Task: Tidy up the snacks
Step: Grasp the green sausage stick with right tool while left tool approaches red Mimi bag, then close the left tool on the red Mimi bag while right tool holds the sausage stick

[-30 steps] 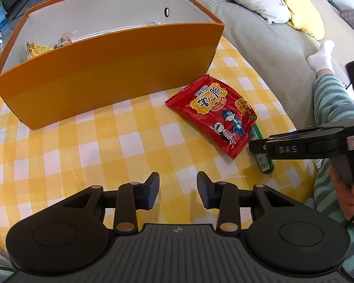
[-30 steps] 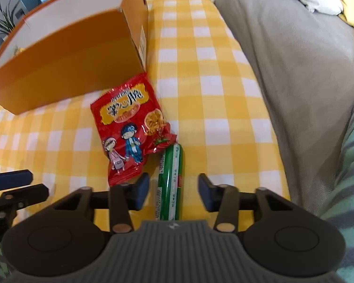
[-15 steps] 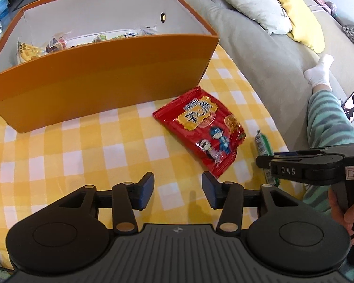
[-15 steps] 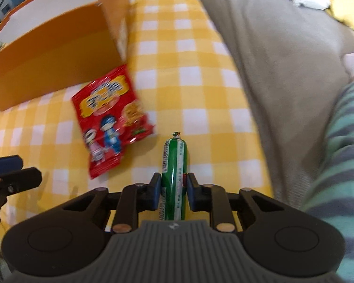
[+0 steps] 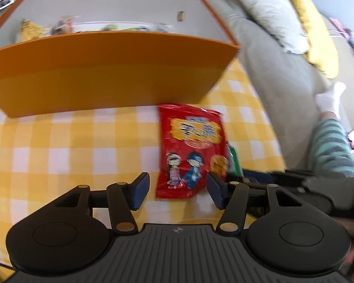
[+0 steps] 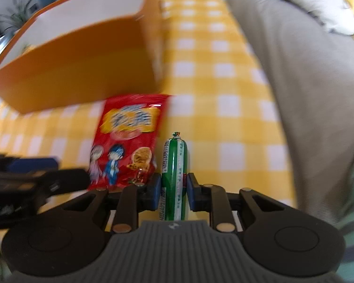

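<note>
Green sausage stick [image 6: 173, 176] stood low centre of the right wrist view, pinched between right gripper [image 6: 173, 192] pads. Red snack packet [image 5: 192, 151] lay mid-frame on yellow checked cloth [image 5: 70, 146], below orange box [image 5: 106, 75]. Left gripper [image 5: 178, 192] jaws were opening around packet's lower edge, not pressing.

left wrist: steep down, close | right wrist: same | shared: red packet [image 5: 191, 151]
</note>
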Action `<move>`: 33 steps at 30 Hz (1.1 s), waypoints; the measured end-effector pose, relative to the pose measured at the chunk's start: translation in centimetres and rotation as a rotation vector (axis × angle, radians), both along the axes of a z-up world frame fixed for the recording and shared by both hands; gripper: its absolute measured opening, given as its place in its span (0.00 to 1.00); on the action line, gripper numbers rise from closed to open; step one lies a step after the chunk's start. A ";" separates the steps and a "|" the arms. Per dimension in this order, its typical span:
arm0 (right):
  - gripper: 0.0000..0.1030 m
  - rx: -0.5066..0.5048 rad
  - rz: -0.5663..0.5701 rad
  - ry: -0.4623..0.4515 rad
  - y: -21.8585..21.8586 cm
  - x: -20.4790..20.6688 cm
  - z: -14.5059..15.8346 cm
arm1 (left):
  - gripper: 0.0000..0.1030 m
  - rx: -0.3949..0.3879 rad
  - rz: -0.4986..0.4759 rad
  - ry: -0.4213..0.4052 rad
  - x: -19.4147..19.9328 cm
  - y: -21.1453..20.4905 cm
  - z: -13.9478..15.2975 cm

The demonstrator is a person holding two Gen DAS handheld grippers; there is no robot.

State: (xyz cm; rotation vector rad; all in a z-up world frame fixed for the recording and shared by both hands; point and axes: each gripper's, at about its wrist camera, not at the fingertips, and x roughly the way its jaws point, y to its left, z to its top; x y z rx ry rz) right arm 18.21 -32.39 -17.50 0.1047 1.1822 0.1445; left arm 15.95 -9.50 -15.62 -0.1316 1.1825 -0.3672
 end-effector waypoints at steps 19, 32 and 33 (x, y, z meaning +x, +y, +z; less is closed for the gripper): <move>0.19 -0.012 -0.116 0.005 -2.0 0.8 -1.1 | 0.81 0.237 -0.260 -0.195 0.7 -4.3 -0.7; 0.20 0.008 -0.131 -0.007 -2.2 0.9 -1.2 | 0.87 0.211 -0.268 -0.171 2.0 -4.9 -1.6; 0.20 0.015 -0.134 -0.006 -2.3 0.9 -1.3 | 0.88 0.208 -0.274 -0.171 1.9 -4.9 -1.7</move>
